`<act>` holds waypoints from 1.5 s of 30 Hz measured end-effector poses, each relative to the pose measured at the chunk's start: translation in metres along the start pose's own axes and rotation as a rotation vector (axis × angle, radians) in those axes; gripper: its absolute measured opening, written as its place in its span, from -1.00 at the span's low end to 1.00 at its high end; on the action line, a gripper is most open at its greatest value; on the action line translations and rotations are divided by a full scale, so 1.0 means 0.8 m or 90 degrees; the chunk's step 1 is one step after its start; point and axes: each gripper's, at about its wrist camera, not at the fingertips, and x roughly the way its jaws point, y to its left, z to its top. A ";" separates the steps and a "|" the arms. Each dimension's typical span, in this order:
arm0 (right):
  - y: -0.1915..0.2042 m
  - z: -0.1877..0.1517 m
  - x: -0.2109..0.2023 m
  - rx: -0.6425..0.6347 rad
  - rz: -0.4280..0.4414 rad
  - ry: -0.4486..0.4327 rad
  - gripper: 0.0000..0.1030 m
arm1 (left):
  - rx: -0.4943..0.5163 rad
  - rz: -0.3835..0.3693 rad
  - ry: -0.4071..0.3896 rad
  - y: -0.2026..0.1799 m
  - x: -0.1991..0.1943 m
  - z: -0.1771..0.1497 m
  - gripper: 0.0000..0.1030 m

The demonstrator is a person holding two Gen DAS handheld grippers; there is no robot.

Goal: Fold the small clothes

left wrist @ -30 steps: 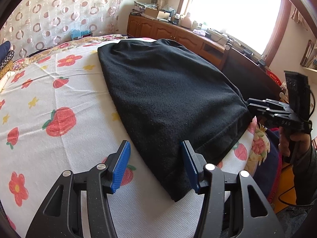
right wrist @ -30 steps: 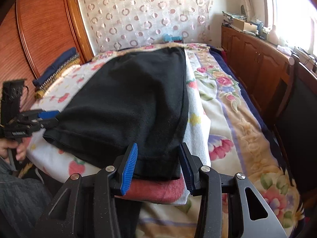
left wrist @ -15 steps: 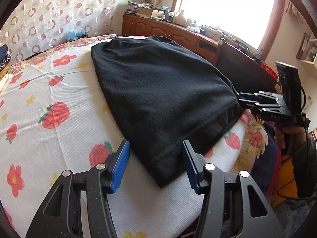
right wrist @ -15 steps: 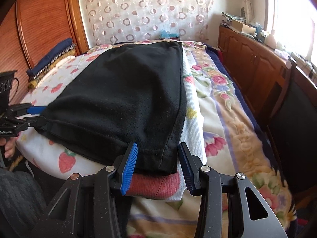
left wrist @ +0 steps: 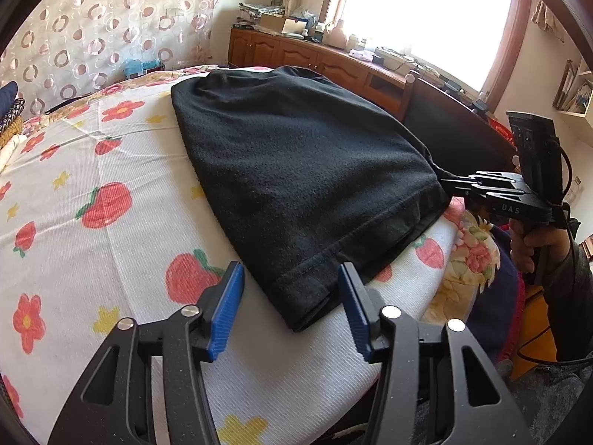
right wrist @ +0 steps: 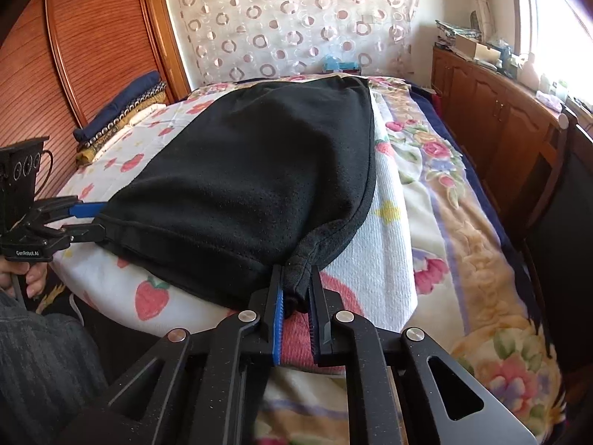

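A black fleece garment (left wrist: 304, 170) lies spread flat on the white strawberry-print bed cover (left wrist: 111, 241). My left gripper (left wrist: 291, 266) straddles its near hem corner. The jaws are closing, but the blue pads (left wrist: 229, 296) stand clear of the cloth on both sides. In the right wrist view my right gripper (right wrist: 296, 270) is closing on the other hem corner, and the black garment (right wrist: 252, 170) bunches up between its pads. Each gripper shows in the other's view: the right gripper (left wrist: 452, 181) at the garment's right edge, the left gripper (right wrist: 102, 218) at its left corner.
The bed's near edge runs just under both grippers. A wooden sideboard (right wrist: 493, 111) and a dark chair (right wrist: 567, 204) flank the bed on the right. Folded cloths (right wrist: 122, 111) are stacked by the wooden headboard (right wrist: 92, 37). The person's hand (left wrist: 537, 244) holds the right gripper's handle.
The right gripper's jaws have come together on the hem corner and bunched it up. The left gripper has shifted so the other corner now lies between its jaws.
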 end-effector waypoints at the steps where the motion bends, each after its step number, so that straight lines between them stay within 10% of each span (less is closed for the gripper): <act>1: -0.001 -0.002 -0.001 0.005 0.001 -0.005 -0.81 | 0.001 -0.001 0.001 0.000 0.000 0.000 -0.09; 10: 0.005 -0.007 -0.014 0.038 0.001 -0.063 -0.82 | 0.001 -0.006 -0.011 -0.001 -0.007 0.001 -0.89; 26: -0.007 0.112 -0.021 0.006 -0.029 -0.203 -0.83 | -0.008 0.031 -0.149 0.058 -0.024 0.170 -0.91; 42: -0.044 0.251 0.148 0.002 -0.073 -0.105 -0.78 | -0.072 0.060 -0.057 0.176 0.126 0.272 -0.91; 45: -0.035 0.270 0.136 0.002 -0.103 -0.103 -0.55 | -0.077 0.054 -0.043 0.180 0.129 0.274 -0.63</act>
